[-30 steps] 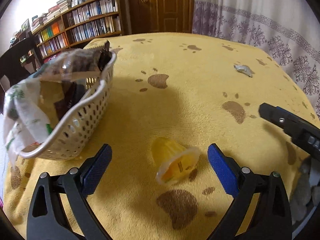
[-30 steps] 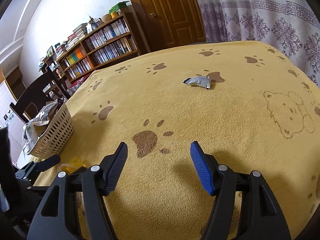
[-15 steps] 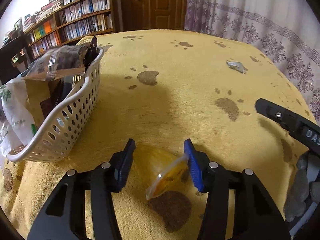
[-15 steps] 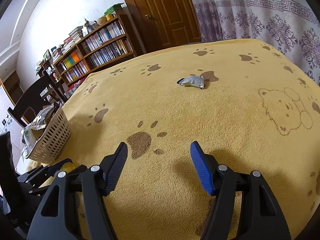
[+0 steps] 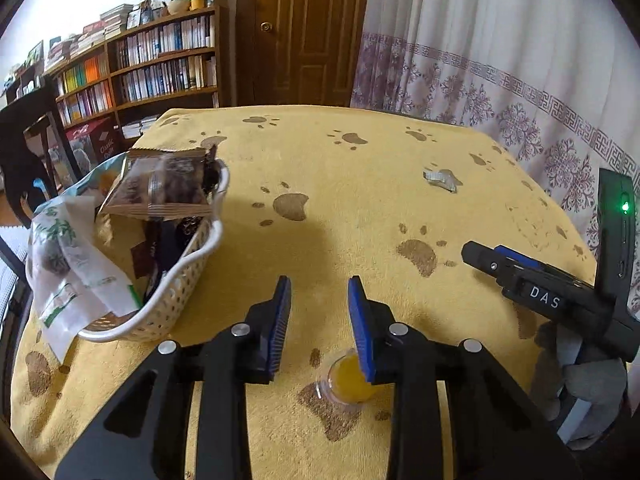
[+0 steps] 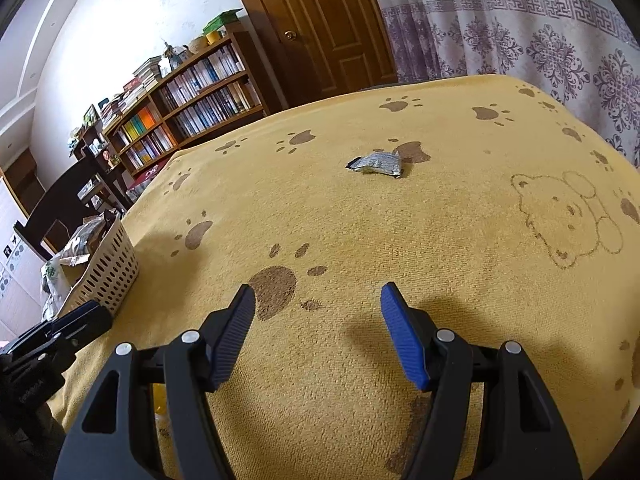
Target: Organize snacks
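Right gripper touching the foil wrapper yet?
Apart. The right wrist view shows the wrapper lying well ahead of the open right gripper, with bare yellow cloth between them.

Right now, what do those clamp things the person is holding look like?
Each tool is black plastic with two fingers, silver rivets and ribbed blue pads: the left tool and the right tool. The right one's side reads "DAS" in white, with a green light. A grey glove holds it.
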